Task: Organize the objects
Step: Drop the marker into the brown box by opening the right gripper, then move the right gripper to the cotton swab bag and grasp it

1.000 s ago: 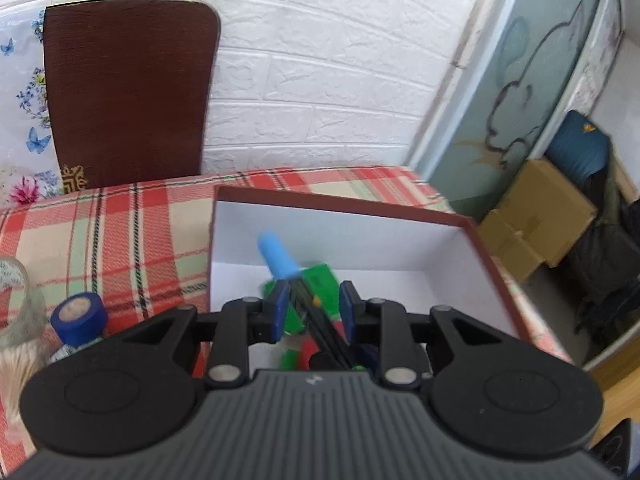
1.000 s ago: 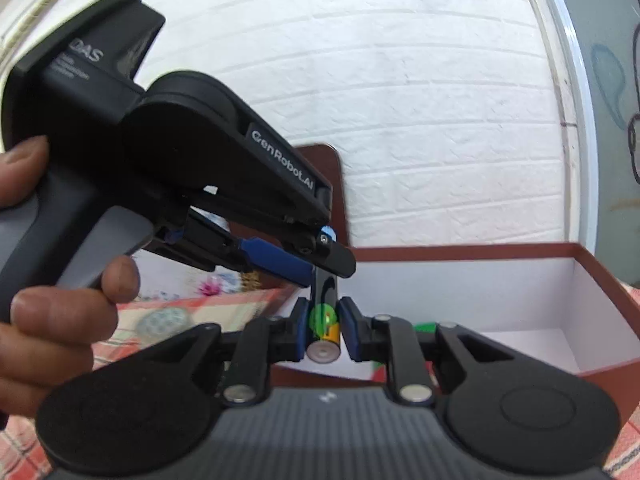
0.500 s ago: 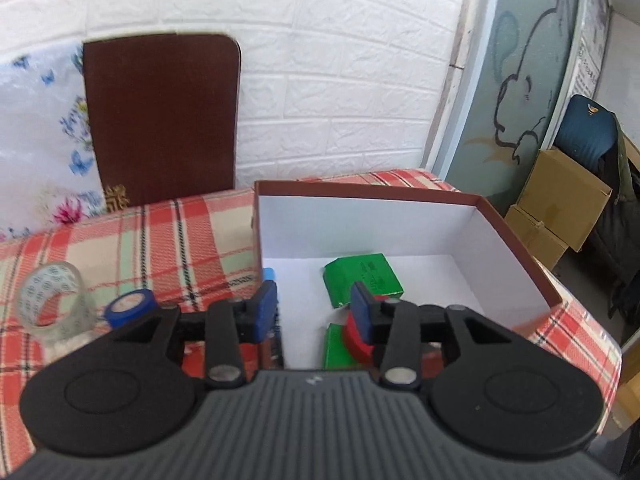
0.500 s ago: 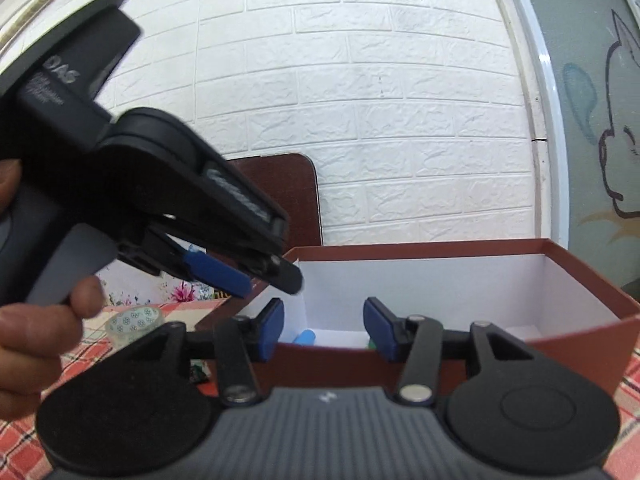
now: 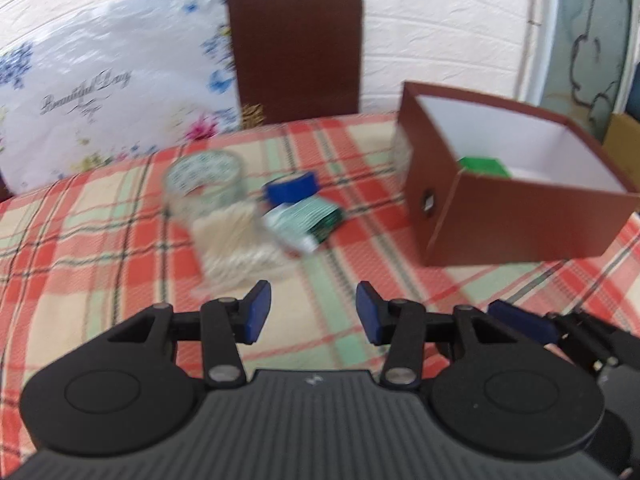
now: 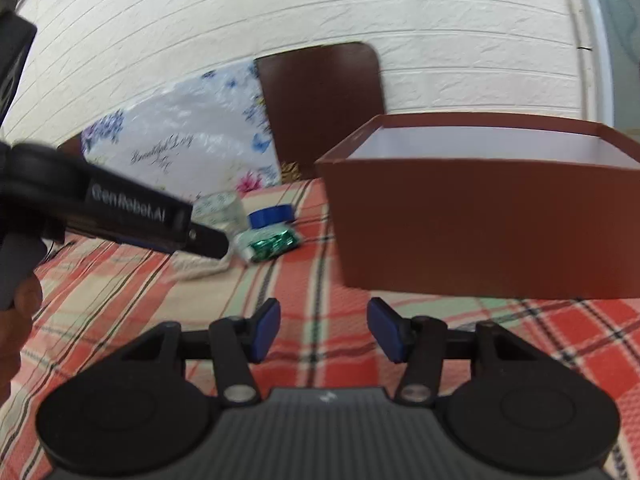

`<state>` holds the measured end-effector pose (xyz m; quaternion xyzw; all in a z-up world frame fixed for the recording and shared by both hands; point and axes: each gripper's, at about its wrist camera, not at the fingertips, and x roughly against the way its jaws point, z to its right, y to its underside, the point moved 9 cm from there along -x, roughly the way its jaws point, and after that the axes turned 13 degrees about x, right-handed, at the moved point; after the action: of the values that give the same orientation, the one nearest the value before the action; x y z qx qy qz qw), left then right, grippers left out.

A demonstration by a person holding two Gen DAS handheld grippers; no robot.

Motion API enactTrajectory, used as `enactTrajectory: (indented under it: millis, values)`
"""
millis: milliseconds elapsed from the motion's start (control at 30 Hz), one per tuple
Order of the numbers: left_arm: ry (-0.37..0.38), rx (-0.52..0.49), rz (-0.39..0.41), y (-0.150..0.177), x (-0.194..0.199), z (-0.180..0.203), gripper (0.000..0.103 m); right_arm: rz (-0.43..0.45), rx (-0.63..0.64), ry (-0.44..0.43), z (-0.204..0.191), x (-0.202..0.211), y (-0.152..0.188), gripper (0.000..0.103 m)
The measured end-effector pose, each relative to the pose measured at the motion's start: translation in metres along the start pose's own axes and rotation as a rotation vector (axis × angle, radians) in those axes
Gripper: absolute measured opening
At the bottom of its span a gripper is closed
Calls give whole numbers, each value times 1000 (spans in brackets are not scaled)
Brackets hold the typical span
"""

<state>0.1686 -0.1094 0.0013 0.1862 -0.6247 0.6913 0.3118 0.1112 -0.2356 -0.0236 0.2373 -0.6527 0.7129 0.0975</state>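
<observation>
Now both my left tongs (image 5: pixel 313 312) and right tongs (image 6: pixel 323 328) hang spread and empty, aimed toward the foil packet (image 5: pixel 304 222) left outside the box (image 5: pixel 516 220).

White brick wall (image 5: pixel 440 20) across twelve o'clock, dark brown chair back (image 5: pixel 296 44) against it, floral cushion (image 5: pixel 112 80) at ten o'clock, rabbit-outline panel (image 5: pixel 592 40) at two o'clock, red plaid tablecloth (image 5: pixel 100 248) spreading below

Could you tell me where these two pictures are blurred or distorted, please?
Left wrist view: motion blur smears the tape roll and packet; the left gripper stays sharp. Right wrist view: the box edges are soft, fisheye bends the wall's brick lines, and the right gripper is crisp.
</observation>
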Motion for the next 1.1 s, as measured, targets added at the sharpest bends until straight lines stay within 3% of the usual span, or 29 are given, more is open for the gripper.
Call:
enactTrajectory:
  millis: [267, 533, 600, 700, 767, 967, 1033, 1100]
  values:
    - [-124, 34, -3, 16, -4, -61, 51, -82, 115, -58, -48, -8, 12, 51]
    - [-230, 162, 6, 28, -10, -142, 56, -139, 154, -84, -68, -26, 9, 53]
    - [-214, 205, 33, 31, -10, -159, 66, -139, 162, -82, -71, -34, 5, 54]
    - [-212, 191, 104, 36, -9, -171, 80, -129, 179, -79, -77, -47, -4, 54]
    - [-190, 198, 143, 38, -9, -171, 81, -108, 191, -70, -81, -58, -14, 54]
    - [-175, 200, 152, 36, -13, -170, 86, -46, 244, -31, -89, -97, -45, 53]
    - [-165, 205, 151, 36, -13, -170, 87, -58, 259, -40, -92, -110, -48, 48]
    - [-162, 203, 151, 36, -14, -170, 88, -101, 277, -71, -97, -122, -44, 26]
